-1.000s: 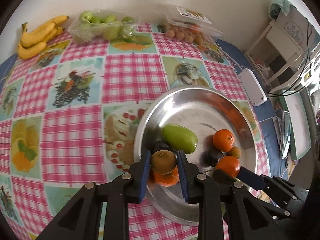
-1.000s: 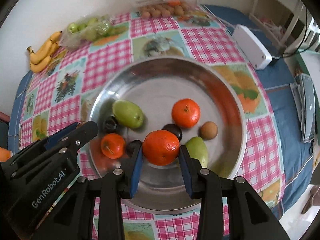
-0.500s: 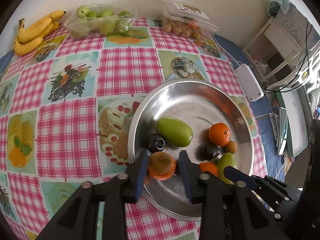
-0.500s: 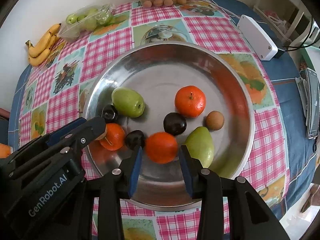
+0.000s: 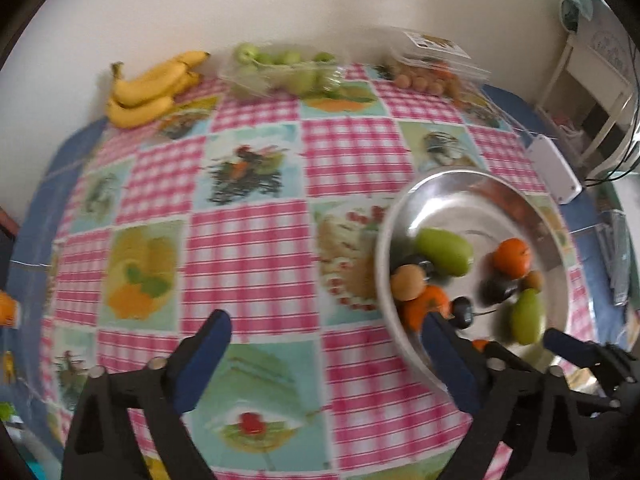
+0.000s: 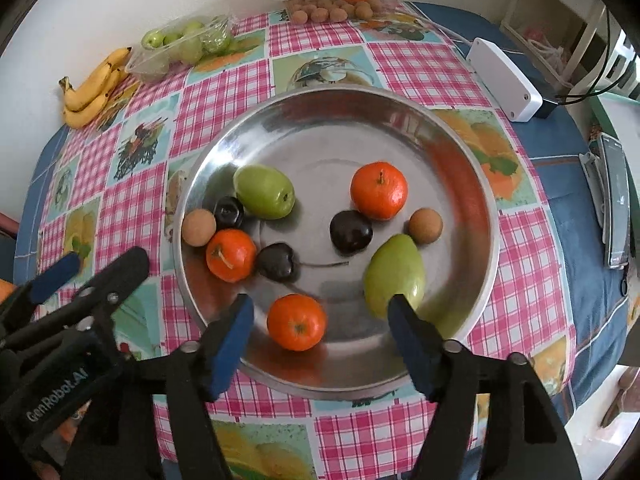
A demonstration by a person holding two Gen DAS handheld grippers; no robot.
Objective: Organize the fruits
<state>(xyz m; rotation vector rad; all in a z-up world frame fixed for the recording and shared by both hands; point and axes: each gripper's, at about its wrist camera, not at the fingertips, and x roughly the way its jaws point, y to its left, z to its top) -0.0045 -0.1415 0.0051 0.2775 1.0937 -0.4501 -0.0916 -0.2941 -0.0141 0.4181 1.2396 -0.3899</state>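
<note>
step: we judge this a release; both fruits just brought over now lie in the wide round steel bowl on the pink checked tablecloth.
left gripper: our jaws are opening and stand wide, nothing between them, only tablecloth beneath; the view is blurred.
right gripper: our jaws are opening; the small orange mandarin sits between them on the bowl floor, apart from both blue pads, so it is let go.
bowl contents: two more mandarins, two green pear-shaped fruits, three dark plums and two small brown round fruits, all loose.
left to sort: the yellow banana bunch, the clear tray of green fruit and the clear box of brown fruits at the far edge.
next move: we think it calls for lifting clear of the bowl and reaching for the far packs.
</note>
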